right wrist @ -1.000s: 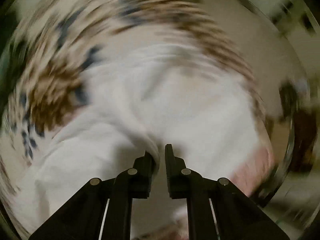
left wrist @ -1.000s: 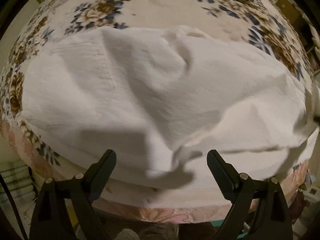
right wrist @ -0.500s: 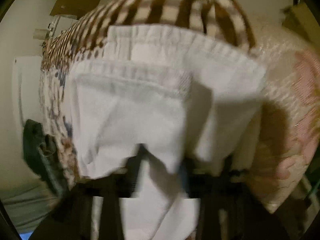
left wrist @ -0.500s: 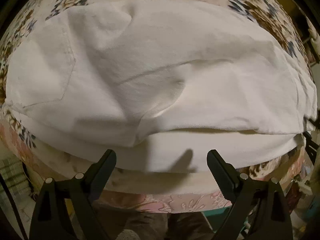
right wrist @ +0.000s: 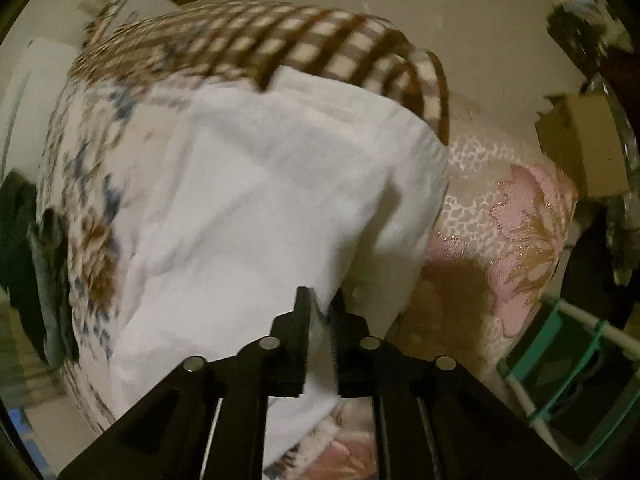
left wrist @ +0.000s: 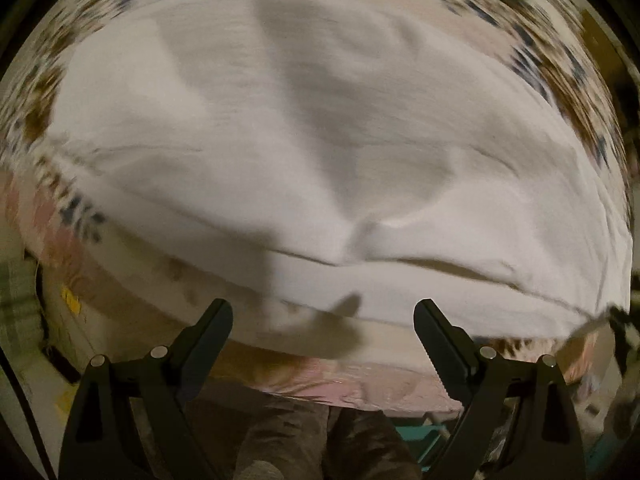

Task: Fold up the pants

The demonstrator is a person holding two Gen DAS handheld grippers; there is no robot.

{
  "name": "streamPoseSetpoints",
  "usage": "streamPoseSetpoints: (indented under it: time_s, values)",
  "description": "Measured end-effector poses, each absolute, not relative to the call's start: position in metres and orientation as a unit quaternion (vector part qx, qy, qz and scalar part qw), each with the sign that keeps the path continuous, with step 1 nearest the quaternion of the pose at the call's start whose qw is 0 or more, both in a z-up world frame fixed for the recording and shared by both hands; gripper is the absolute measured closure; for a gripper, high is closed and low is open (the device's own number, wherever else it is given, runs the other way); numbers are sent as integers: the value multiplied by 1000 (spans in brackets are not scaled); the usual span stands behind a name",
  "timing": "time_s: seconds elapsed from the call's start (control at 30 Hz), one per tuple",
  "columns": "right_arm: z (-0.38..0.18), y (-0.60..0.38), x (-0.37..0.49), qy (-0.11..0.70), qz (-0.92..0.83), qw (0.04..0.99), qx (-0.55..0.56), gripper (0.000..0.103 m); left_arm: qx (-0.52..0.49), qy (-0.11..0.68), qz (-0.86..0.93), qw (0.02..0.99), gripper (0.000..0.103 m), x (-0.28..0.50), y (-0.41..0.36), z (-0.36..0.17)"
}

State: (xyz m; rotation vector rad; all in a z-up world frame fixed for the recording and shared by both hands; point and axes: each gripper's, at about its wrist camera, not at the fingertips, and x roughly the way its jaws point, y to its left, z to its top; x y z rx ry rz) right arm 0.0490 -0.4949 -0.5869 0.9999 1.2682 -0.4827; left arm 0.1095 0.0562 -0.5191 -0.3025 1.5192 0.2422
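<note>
White pants (left wrist: 320,152) are lying doubled on the floral bedspread (left wrist: 48,92), top layer sitting just short of the near hem, so one fold looks done. Right gripper (right wrist: 319,312) is pinching a pants corner near the bed's edge, jaws clenched on cloth, probably to drag that end across for the next fold. Left gripper (left wrist: 323,320) is hanging off the near edge, jaws spread wide, holding nothing, likely waiting to pin or grab the hem. Checked blanket (right wrist: 320,44) is lying beyond the pants.
</note>
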Motion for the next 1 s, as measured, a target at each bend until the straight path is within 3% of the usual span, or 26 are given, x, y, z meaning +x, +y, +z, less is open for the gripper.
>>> streamPoseSetpoints:
  time_s: [0.03, 0.07, 0.13, 0.4, 0.6, 0.63, 0.7, 0.73, 0.77, 0.8, 0.83, 0.93, 1.0]
  values:
    - [-578, -487, 39, 560, -206, 671, 441, 76, -149, 679, 122, 709, 10, 106, 72, -518]
    - [-570, -480, 27, 559, -195, 671, 446, 59, -164, 672, 137, 709, 10, 101, 89, -516]
    - [-569, -449, 16, 565, -145, 658, 476, 38, -191, 659, 169, 708, 10, 91, 127, -513]
    - [-617, -305, 33, 608, -22, 592, 528, 38, -371, 582, 212, 692, 10, 85, 291, -531]
    - [-647, -270, 37, 584, -76, 589, 553, 39, -431, 564, 240, 662, 11, 92, 336, -557]
    - [-649, -264, 41, 577, -87, 591, 557, 41, -448, 561, 238, 654, 11, 92, 340, -563]
    - [-645, -257, 39, 578, -114, 602, 539, 62, -458, 549, 241, 656, 12, 92, 345, -569]
    - [-643, -253, 34, 581, -126, 610, 524, 80, -454, 537, 247, 667, 21, 93, 346, -570]
    - [-638, -249, 27, 580, -132, 621, 511, 86, -445, 531, 254, 675, 44, 90, 345, -567]
    - [-631, -247, 20, 581, -136, 632, 495, 90, -433, 529, 261, 682, 53, 92, 340, -565]
    - [-621, -243, 14, 584, -142, 648, 468, 97, -420, 524, 262, 693, 69, 90, 338, -557]
    - [-592, -240, -11, 576, -140, 677, 436, 99, -413, 514, 258, 706, 83, 75, 342, -548]
    - [-572, -238, -24, 571, -133, 693, 419, 99, -412, 511, 251, 711, 86, 63, 344, -543]
